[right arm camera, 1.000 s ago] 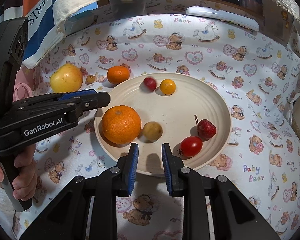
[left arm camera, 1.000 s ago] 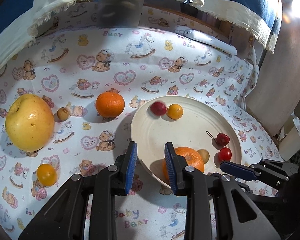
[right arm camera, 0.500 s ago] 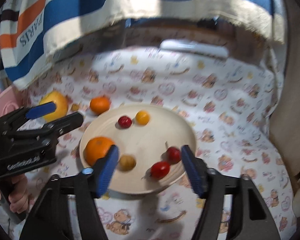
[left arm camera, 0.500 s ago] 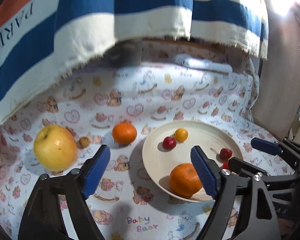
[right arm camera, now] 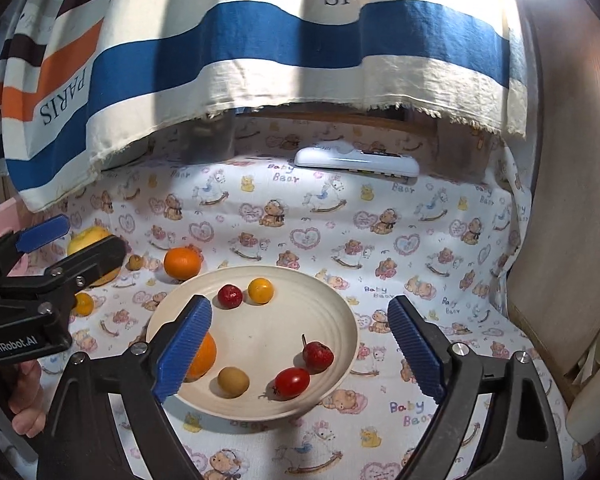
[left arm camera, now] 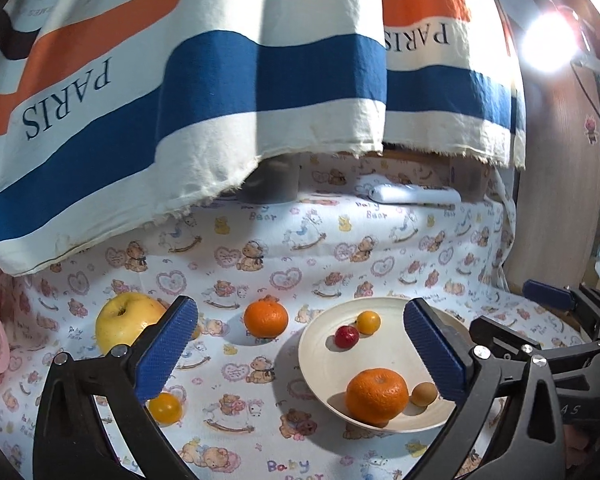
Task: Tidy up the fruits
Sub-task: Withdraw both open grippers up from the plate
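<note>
While jaws just opened, empty; red tomato (right arm camera: 292, 382) lies lengthwise across plate (right arm camera: 340, 320)

We note black plastic frames on both the left gripper (left arm camera: 300, 348) and the right gripper (right arm camera: 300, 350); ribbed blue pads (right arm camera: 186, 346) line each finger; silver screws sit behind the pads; white "GenRobot.AI" lettering marks the left gripper's body.

A cream plate (right arm camera: 352, 332) holds an orange mandarin (left arm camera: 377, 396), red (right arm camera: 292, 382) and yellow (right arm camera: 260, 290) tomatoes. The cloth (right arm camera: 380, 240) beneath is white with teddy bears, hearts and rocking horses. Behind hangs a towel (left arm camera: 260, 64) striped blue, orange and cream. A yellow apple (left arm camera: 124, 322) sits apart.
</note>
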Demonstrator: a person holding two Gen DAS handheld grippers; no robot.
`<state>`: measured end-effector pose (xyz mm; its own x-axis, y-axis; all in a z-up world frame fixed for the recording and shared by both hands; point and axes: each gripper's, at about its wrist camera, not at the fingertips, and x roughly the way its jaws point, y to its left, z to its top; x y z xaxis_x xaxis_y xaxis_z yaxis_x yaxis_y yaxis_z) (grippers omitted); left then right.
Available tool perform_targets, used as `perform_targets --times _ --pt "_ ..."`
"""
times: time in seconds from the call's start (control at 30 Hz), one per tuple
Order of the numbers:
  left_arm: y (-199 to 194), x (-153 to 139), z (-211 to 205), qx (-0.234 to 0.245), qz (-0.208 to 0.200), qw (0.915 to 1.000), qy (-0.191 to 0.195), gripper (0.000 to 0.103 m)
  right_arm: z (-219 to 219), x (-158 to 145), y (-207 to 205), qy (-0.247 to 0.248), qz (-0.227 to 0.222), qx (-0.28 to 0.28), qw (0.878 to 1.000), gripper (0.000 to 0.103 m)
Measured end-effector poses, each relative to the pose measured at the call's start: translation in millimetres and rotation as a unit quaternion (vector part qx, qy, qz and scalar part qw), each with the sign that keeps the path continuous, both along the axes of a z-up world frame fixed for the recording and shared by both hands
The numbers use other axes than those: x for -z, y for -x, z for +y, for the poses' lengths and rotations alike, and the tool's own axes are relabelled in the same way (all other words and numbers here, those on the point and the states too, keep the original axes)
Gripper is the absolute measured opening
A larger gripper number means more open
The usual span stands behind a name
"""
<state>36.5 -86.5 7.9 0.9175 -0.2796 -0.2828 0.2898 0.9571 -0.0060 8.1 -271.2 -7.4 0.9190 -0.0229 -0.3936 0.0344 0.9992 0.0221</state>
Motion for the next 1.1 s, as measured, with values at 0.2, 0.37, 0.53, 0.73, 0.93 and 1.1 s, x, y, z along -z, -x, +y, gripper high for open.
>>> perform_targets --times 0.2,0.37,0.53,0.73,0.93,1.1 --pt "9.0 -5.2 8.4 -0.012 -0.057 0.9982 0.01 0.102 -5.2 -3.1 4.3 -0.011 -0.021 0.016 1.0 0.102" --pt "14.3 -20.8 15.6 -0.004 -0.082 0.9966 0.009 0.102 -11.5 -4.5 10.4 -0.028 -0.06 0.037 0.997 0.102" --pt "25.0 -40.2 36.2 -0.045 -0.102 0.9937 0.001 0.102 -19.8 -6.8 11.6 -0.061 -0.074 0.004 0.995 0.102" --pt "38.5 -42.2 65.6 -0.05 -0.107 0.993 -0.01 0.102 -13.4 -10.9 16.7 -0.025 -0.082 0.005 0.996 0.102" --pt "32.6 -16.6 90.3 -0.068 -0.091 0.9934 0.012 0.102 -15.3 -7.6 18.3 -0.039 -0.091 -0.004 0.995 0.102" --pt "11.0 0.1 91.9 -0.086 -0.03 0.9958 -0.009 0.102 -14.6 -4.7 16.0 -0.042 -0.084 -0.01 0.996 0.102"
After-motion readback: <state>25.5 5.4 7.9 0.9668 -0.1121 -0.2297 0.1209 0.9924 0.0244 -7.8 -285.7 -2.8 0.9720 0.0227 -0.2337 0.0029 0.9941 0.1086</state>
